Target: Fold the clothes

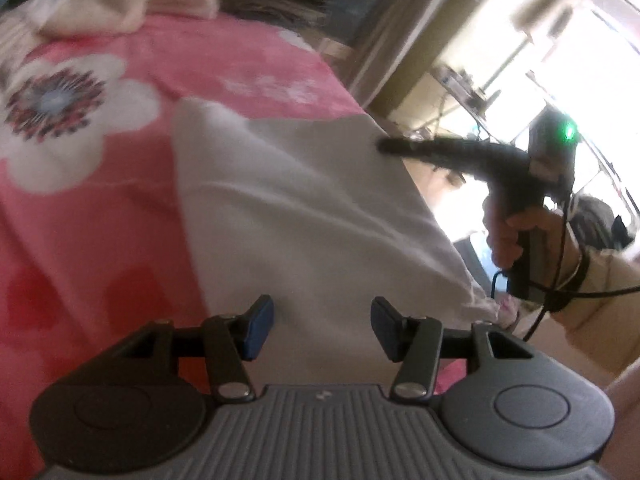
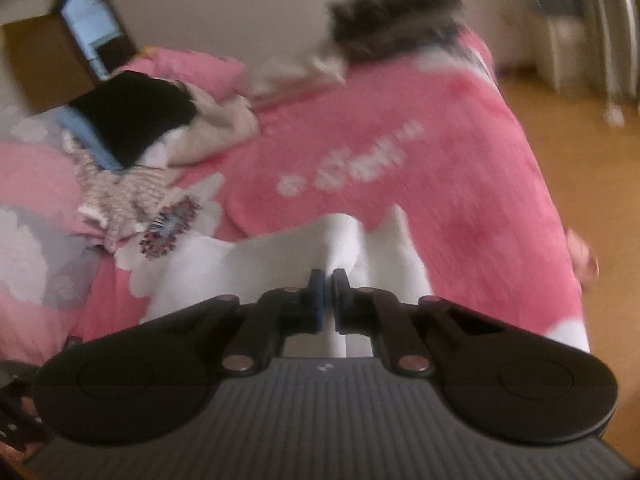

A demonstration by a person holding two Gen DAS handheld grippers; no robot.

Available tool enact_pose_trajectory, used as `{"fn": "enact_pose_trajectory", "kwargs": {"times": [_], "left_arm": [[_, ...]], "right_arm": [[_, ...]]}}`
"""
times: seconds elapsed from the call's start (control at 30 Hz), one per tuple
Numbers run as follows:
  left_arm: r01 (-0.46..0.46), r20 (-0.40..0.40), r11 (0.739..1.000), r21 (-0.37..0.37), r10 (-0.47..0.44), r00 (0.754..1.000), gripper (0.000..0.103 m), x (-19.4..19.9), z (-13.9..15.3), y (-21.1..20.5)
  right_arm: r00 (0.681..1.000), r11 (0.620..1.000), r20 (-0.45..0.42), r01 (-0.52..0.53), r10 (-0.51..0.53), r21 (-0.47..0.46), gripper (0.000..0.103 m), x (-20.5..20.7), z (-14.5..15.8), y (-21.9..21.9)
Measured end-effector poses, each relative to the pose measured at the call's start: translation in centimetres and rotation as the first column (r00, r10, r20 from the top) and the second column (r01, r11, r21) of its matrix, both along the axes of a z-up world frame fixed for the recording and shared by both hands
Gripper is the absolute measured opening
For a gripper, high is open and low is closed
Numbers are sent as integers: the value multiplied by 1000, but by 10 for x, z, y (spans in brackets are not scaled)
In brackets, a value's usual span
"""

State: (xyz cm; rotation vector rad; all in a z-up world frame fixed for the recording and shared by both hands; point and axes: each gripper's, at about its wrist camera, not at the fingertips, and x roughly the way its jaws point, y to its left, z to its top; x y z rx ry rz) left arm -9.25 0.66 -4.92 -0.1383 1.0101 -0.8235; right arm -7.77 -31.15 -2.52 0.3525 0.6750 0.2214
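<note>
White garment (image 1: 288, 208) spread over the pink floral bedspread (image 1: 100, 208), one edge pinched between the closed fingers of the right gripper (image 2: 329, 286), while the left gripper (image 1: 322, 330) hovers above the cloth with fingers spread wide, holding nothing; other clothes (image 2: 132, 128) lie heaped beyond.

Bed (image 2: 460, 152) carries a pink flowered cover. A white garment (image 1: 304, 216) lies on it near the edge. A heap of mixed clothes (image 2: 132, 128) rests at the far side, well apart.
</note>
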Motion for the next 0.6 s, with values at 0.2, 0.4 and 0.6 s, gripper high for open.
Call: {"fn": "enact_pose_trajectory", "kwargs": {"times": [0.2,0.4,0.6], "left_arm": [[-6,-19,1000,-23,6,1000,55,-5,-8,-1],[-11,-21,999,-33,10,1000,56,-3,-12,-2],[-2,-17,999,-34,2,1000,56,-3,-15,-3]], "right_arm": [[946,949,76,-315,317,-35,5,-14,13,55],[900,900,7,-435,435,-29,20,-13,18,65],[987,980,35,-160,157,118,28,2,29,-6]]}}
